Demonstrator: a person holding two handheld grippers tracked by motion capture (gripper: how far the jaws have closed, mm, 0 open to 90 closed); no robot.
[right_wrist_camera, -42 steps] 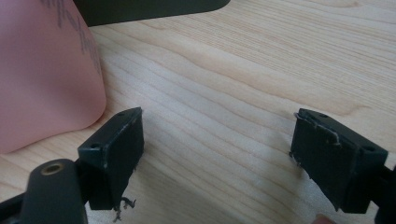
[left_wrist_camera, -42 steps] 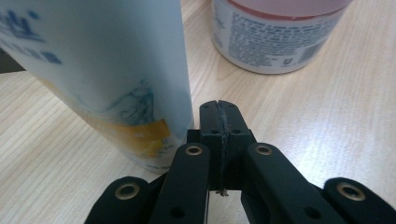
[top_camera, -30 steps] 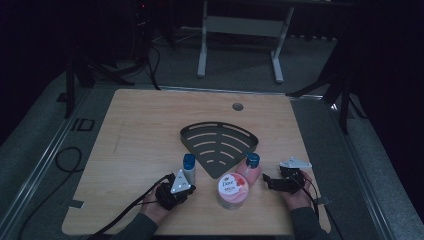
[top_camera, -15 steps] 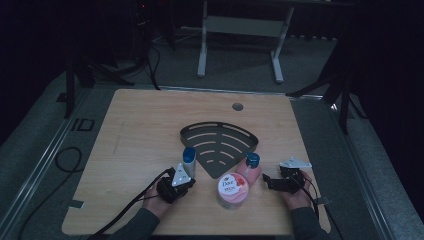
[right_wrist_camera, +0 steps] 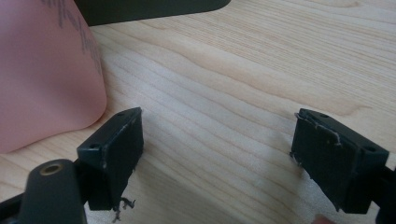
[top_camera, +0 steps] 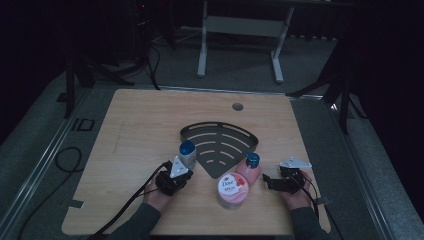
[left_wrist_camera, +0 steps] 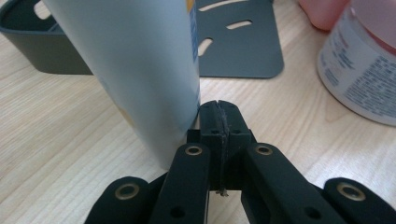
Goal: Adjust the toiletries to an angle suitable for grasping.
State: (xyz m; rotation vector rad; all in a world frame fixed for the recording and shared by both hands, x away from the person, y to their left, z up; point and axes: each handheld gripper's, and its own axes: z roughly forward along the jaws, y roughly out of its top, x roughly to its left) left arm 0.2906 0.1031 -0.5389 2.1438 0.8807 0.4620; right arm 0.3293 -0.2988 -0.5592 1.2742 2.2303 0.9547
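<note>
Presently, the left tool [left_wrist_camera: 218,108] is seen closed empty beside the grey bottle [left_wrist_camera: 135,70], the right tool [right_wrist_camera: 217,154] spread open near the pink bottle [right_wrist_camera: 44,70].

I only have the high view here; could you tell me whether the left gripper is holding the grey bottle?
Observer: No. The left gripper has its fingers shut on each other, empty, with the grey bottle beside them.
Operator: And is the right gripper open?
Observer: Yes, the right gripper stands wide open, with bare table between its fingers.
Operator: Is the pink bottle touching it?
Observer: It seems not; the pink bottle stands just clear of one finger.
</note>
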